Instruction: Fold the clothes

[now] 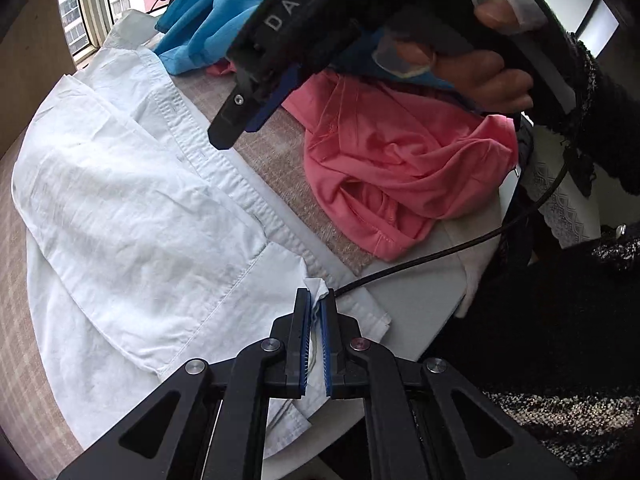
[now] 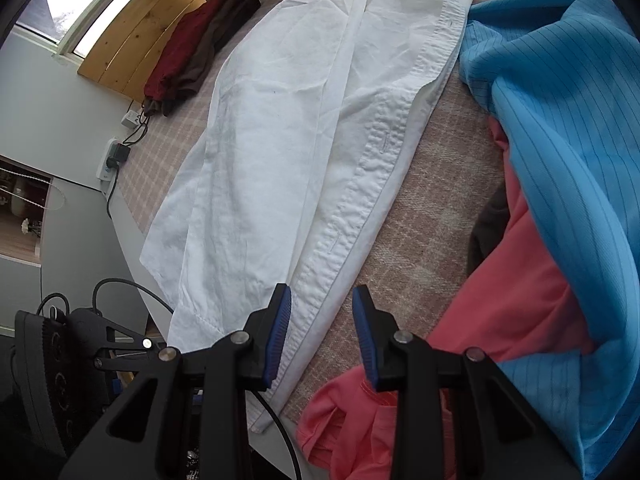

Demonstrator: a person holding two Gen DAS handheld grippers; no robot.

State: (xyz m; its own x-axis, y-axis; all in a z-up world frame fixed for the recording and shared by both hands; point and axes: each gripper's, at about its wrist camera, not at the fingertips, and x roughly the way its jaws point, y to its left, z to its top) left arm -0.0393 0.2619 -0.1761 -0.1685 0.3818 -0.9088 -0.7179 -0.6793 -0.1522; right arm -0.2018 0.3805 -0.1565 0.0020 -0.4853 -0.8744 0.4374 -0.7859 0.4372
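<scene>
A white button shirt (image 1: 132, 208) lies spread on the checked table cover, also seen in the right wrist view as the white shirt (image 2: 288, 120). My left gripper (image 1: 319, 300) is shut on a bunched corner of its hem near the table's front edge. My right gripper (image 2: 322, 304) stands open above the shirt's button placket, with nothing pressed between its blue pads (image 2: 280, 332). In the left wrist view the right gripper (image 1: 240, 120) hangs above the cover, held by a hand (image 1: 480, 76).
A pink garment (image 1: 392, 160) and a blue striped garment (image 2: 560, 120) are heaped to the right of the shirt. Dark red and brown clothes (image 2: 196, 44) lie folded at the far left. A black cable (image 1: 420, 256) crosses the table edge. Sockets (image 2: 116, 156) sit by the wall.
</scene>
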